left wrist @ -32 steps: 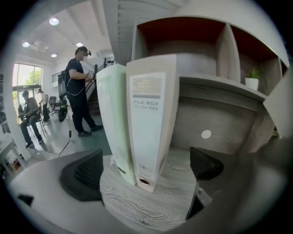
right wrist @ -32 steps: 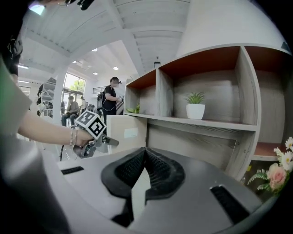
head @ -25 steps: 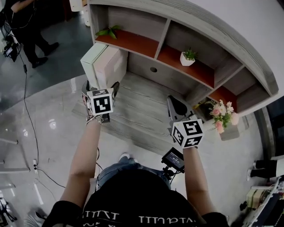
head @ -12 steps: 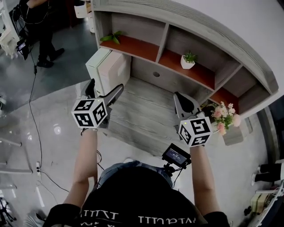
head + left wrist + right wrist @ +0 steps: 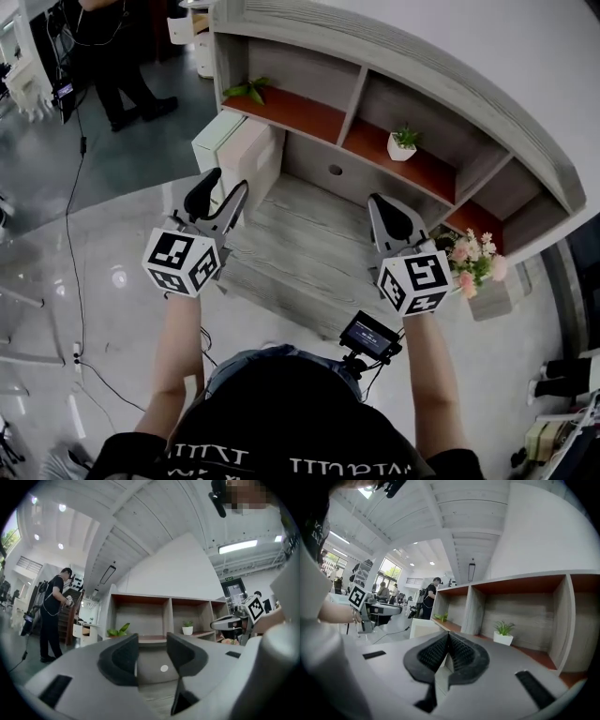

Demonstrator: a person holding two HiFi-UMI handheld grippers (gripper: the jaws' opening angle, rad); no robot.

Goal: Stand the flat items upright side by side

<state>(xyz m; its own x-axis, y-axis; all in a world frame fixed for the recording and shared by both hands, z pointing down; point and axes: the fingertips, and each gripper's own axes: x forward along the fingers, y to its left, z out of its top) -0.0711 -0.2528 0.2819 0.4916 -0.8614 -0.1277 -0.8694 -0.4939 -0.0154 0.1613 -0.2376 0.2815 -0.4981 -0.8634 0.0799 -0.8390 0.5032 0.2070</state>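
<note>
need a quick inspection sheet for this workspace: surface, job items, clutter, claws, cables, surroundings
surface: grey wood-grain desktop, bare in the middle
job's things: two flat items standing upright side by side at the desktop's left end
clutter: potted plant and leafy sprig on the red-brown shelf; flowers at the right end
claws: left claw apart with nothing between, its jaws have just been closing; right claw shut, empty; neither touches the items
cables: one cable trailing over the floor at left
surroundings: a person stands beyond the desk's left end; small monitor in front of the wearer
</note>
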